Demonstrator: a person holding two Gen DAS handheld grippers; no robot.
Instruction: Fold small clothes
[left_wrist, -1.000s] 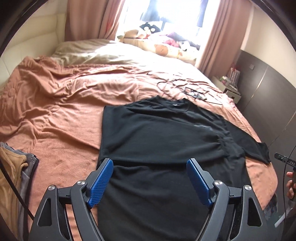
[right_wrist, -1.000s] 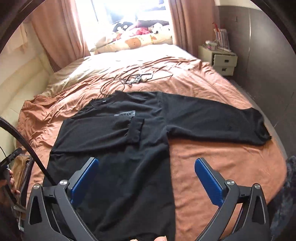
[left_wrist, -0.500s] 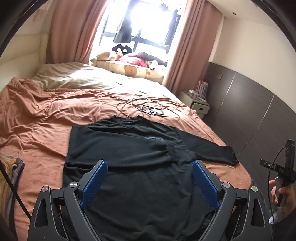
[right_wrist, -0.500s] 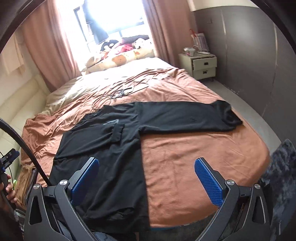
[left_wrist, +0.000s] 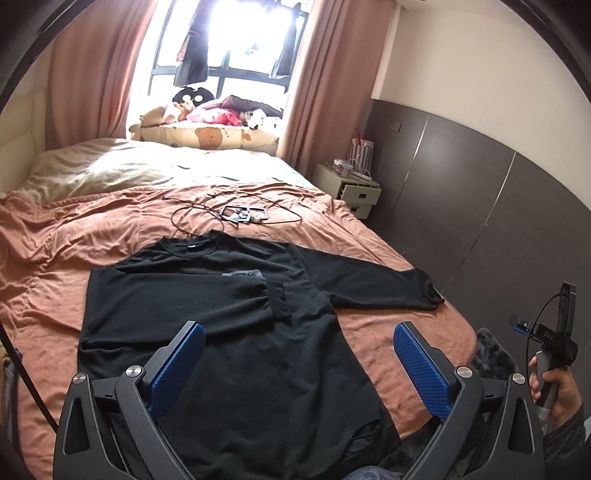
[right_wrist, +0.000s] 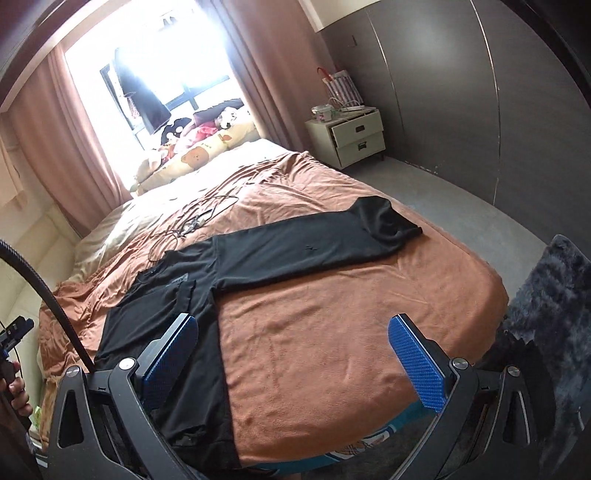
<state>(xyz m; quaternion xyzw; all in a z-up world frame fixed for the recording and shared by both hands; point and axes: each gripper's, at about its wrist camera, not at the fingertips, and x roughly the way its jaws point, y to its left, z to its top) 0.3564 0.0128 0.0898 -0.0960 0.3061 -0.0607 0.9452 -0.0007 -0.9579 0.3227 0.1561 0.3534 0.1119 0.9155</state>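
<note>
Bedroom walls are dark-panelled on the right, with pink curtains (left_wrist: 325, 74) framing a bright window. Filling most of both views is the bed (left_wrist: 55, 251), covered in a rumpled rust blanket. On it lies a black shirt (left_wrist: 229, 332), spread flat near the foot edge — one sleeve folded across the chest, the other (right_wrist: 314, 251) stretched out sideways toward the bed's right edge. Beyond the collar a tangle of cable (left_wrist: 236, 214) rests on the blanket. A white nightstand (right_wrist: 351, 136) stands beside the bed. The left gripper (left_wrist: 299, 354) hangs above the shirt's hem, its jaws just widened and holding nothing; the right gripper (right_wrist: 295, 347) is also spread wide and empty — over bare blanket.
</note>
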